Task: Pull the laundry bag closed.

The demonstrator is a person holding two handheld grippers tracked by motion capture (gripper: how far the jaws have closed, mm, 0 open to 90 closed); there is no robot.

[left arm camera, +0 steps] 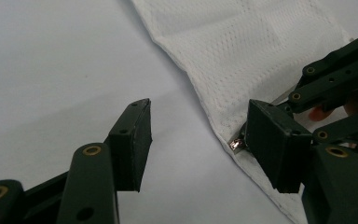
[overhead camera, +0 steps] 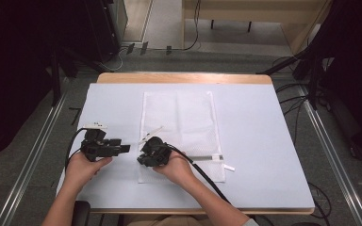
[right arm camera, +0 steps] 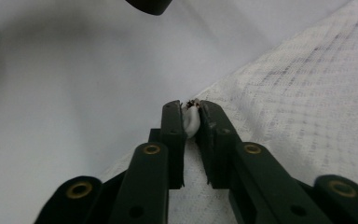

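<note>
From my seat the high view is evenly lit from overhead: the tabletop [overhead camera: 264, 141] reads bright and flat with only faint shadows under my hands, while the room past its far corners falls off into near black, and the whole picture is a little soft. In the left gripper view the light is bright and cool, the left tool [left arm camera: 200, 140] sharp enough to show its brass rivets, with a soft shadow on the sheet beside it and a small glint off a metal zipper pull [left arm camera: 236, 144]. The right gripper view is dimmer and greyer, with a broad blurred shadow across its upper left, the right tool [right arm camera: 192, 122] in focus and the mesh bag [right arm camera: 307, 107] blurring toward the edge.
</note>
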